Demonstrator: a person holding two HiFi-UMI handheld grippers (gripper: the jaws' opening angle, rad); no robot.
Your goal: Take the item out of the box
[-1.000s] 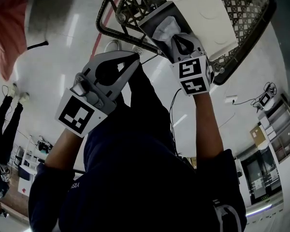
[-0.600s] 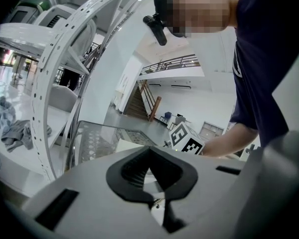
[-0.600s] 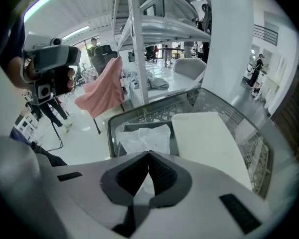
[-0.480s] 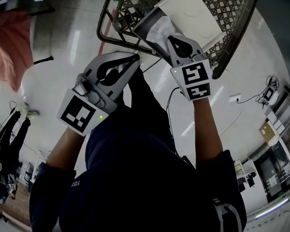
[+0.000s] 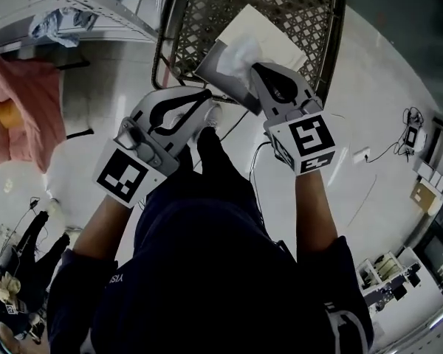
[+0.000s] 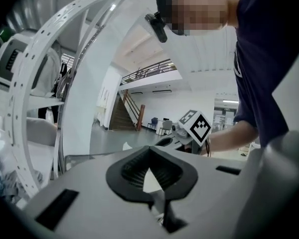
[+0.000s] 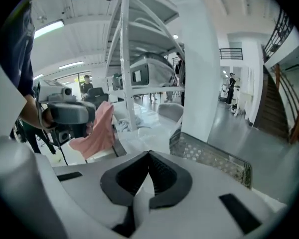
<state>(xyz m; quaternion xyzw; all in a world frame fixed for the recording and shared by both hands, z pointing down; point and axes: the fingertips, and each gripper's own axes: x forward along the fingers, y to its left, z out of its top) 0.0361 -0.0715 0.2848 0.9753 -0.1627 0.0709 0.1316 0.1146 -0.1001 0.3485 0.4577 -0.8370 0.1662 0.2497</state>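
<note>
Up at twelve o'clock, at the mouth of the box (image 5: 273,32), the white item (image 5: 240,50) is sitting pinched in my fully closed right claw (image 5: 260,72). I'm guessing such thin stuff is risking slipping free, or dragging the box along. My left claw (image 5: 203,96) is idling closed, empty.

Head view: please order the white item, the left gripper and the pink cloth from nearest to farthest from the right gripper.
1. White item, at the right gripper tips.
2. Left gripper, beside it, leftward.
3. Pink cloth, far left edge.
</note>
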